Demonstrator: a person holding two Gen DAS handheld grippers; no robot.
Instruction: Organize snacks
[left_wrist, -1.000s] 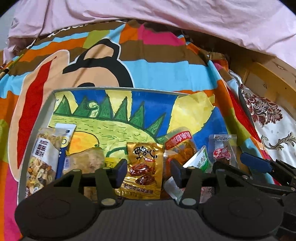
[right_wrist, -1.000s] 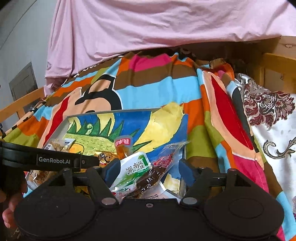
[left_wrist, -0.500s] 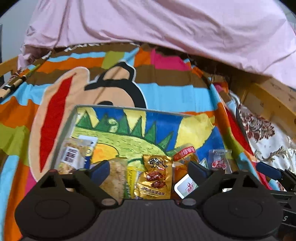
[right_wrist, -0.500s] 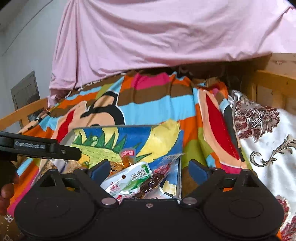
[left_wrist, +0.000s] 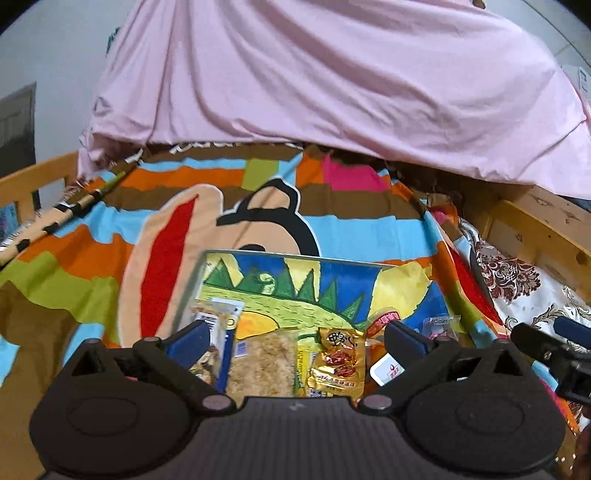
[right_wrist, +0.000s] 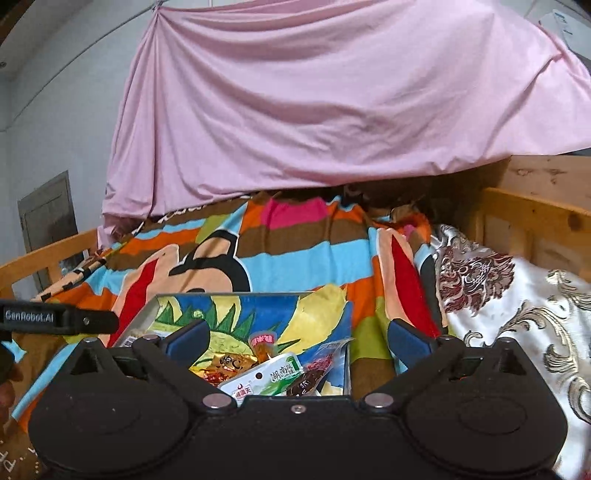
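A shallow metal tray (left_wrist: 258, 254) lined with a dinosaur drawing lies on a colourful blanket. Several snack packets sit along its near edge: a gold packet (left_wrist: 338, 365), a clear bag of flaky snack (left_wrist: 264, 363), a nut mix packet (left_wrist: 207, 328), an orange-red packet (left_wrist: 384, 321). In the right wrist view the tray (right_wrist: 229, 295) holds a white-green packet (right_wrist: 269, 380) and a dark red packet (right_wrist: 314, 373). My left gripper (left_wrist: 295, 338) is open and empty above the packets. My right gripper (right_wrist: 295, 338) is open and empty above the tray's right end.
A pink sheet (left_wrist: 332, 85) hangs behind the bed. A wooden bed rail (left_wrist: 535, 229) runs on the right, another (right_wrist: 44, 258) on the left. A white brocade cloth (right_wrist: 509, 295) lies right of the blanket (left_wrist: 166, 206).
Both grippers have opened wider and drawn back and up from the tray, so the snacks look smaller and lower. The packets stay in the tray.
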